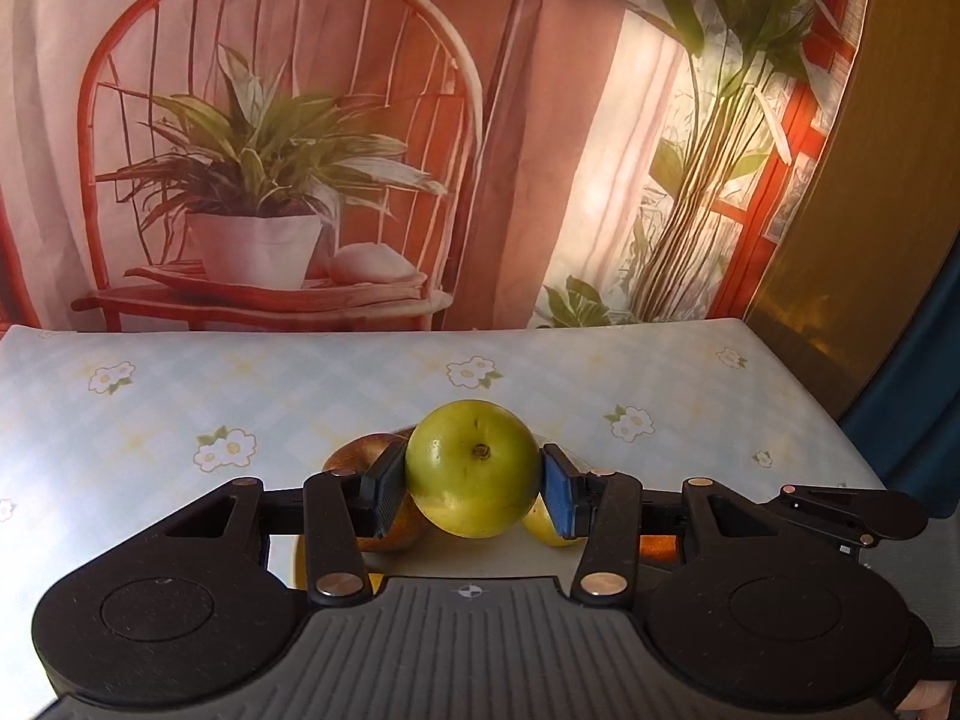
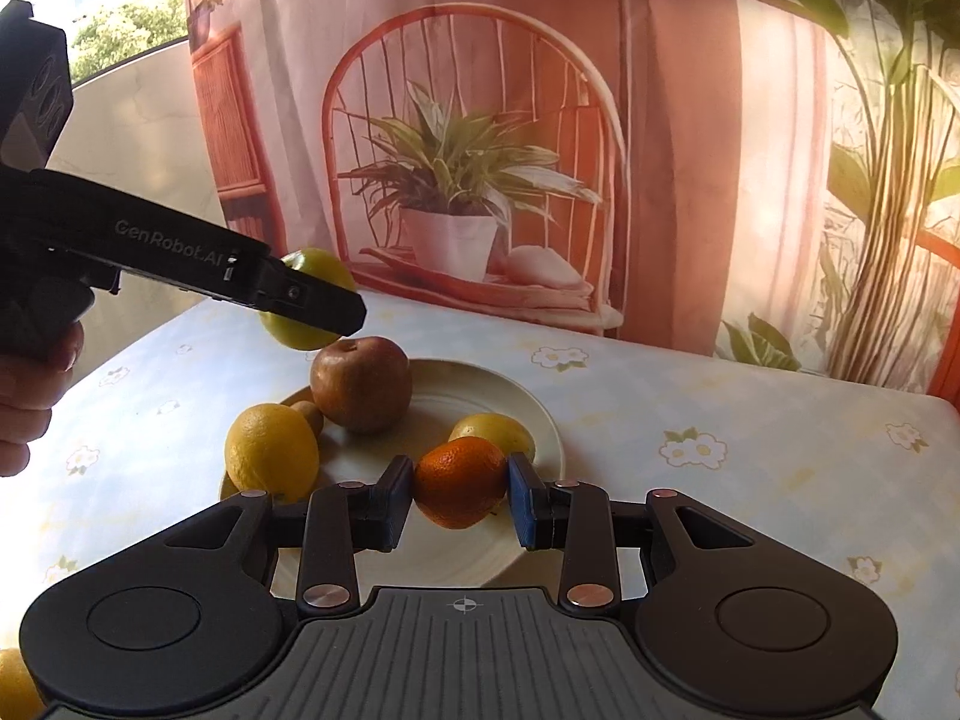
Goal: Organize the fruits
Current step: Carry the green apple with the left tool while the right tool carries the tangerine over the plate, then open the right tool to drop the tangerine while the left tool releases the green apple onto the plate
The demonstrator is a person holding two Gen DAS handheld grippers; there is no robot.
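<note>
Nearest, right tongs (image 2: pixel 461 489) clenched on small orange (image 2: pixel 459 480), pads pressing both its sides, above near part of cream plate (image 2: pixel 543 420). Left tongs (image 1: pixel 474 492) clenched on green apple (image 1: pixel 473 468), lifted clear over plate, stem end facing camera. In right wrist view, same left tongs (image 2: pixel 312 300) seen from side, hand (image 2: pixel 30 396) on grip at left edge. On plate: yellow lemon (image 2: pixel 271 450) at left rim, small brownish fruit (image 2: pixel 309 414) just behind, red-brown apple (image 2: pixel 361 383) toward back, second yellow fruit (image 2: pixel 493 429) behind orange. Plate on worktop (image 2: pixel 720 408) with flowered pale cloth. Farthest, printed backdrop (image 2: pixel 468 180) with chair and potted plant.
</note>
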